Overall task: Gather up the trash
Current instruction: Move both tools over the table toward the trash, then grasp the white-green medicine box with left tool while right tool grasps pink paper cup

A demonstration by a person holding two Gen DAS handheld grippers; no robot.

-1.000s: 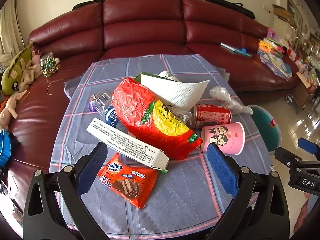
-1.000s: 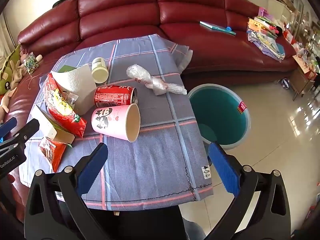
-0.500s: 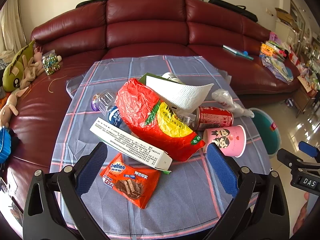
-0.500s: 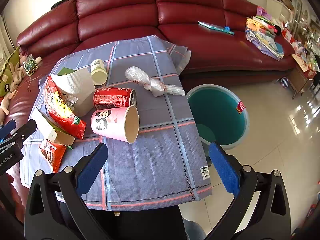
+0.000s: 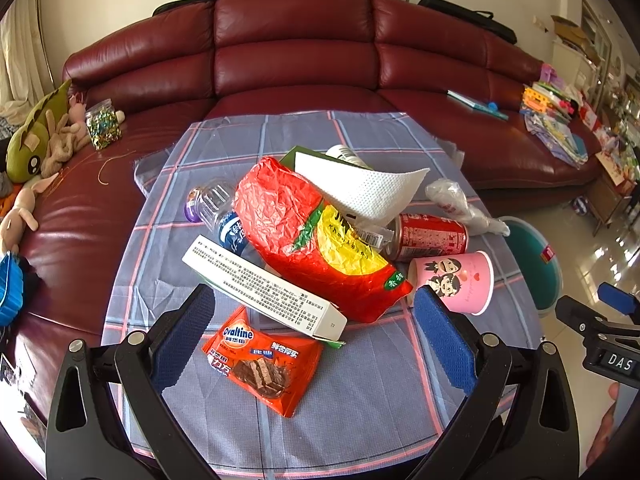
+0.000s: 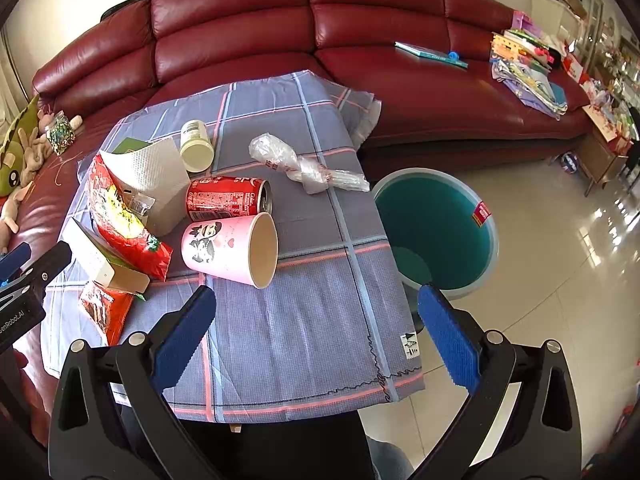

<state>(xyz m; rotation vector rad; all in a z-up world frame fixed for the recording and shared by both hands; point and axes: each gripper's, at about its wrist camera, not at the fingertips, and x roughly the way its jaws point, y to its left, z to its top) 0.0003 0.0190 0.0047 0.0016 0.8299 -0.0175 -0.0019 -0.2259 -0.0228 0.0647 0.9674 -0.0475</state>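
With both tongs gaping wide and empty, drop the left tongs [image 5: 312, 320] straight onto the Ovaltine wrapper [image 5: 262, 360] lying between its fingers (flat, so pinch an edge), then carry rightward to the teal bin [image 6: 436, 232] ahead of the right tongs [image 6: 316, 320].

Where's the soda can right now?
The red soda can lies on its side mid-table in the right wrist view, just behind the tipped pink paper cup, with the paper towel to its left.
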